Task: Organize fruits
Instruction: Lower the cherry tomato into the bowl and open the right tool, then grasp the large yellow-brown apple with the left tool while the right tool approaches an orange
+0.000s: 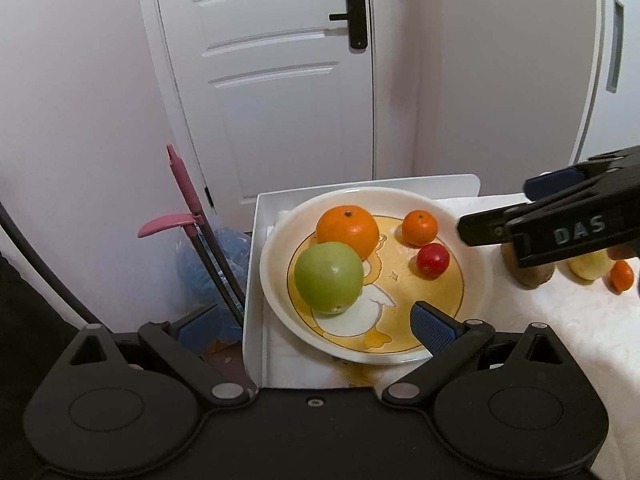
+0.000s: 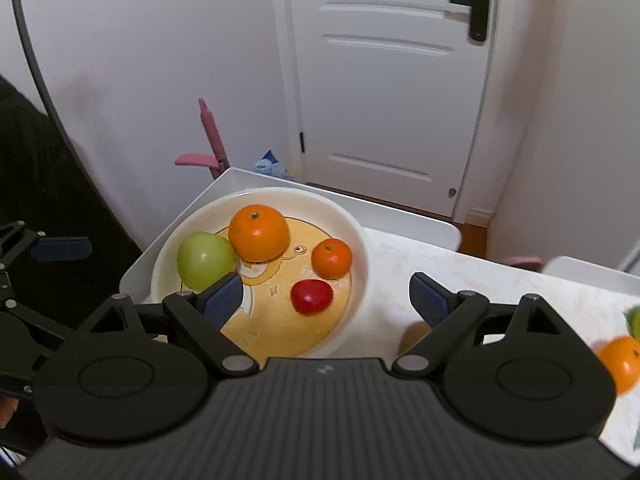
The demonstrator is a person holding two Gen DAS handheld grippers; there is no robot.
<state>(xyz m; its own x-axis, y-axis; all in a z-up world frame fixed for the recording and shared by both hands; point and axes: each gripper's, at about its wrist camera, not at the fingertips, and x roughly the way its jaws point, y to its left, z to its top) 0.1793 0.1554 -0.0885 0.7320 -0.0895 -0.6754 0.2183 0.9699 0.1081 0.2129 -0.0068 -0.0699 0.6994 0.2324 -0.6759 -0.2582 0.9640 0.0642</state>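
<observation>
A white plate with a yellow duck picture sits in a white tray. On it lie a green apple, a large orange, a small mandarin and a red tomato. My left gripper is open and empty over the plate's near edge. My right gripper is open and empty above the plate's right side; it shows at the right of the left wrist view.
The white tray stands at the table's left end. On the patterned tablecloth to the right lie a kiwi, a yellow fruit and another orange. A pink-handled mop and a door stand behind.
</observation>
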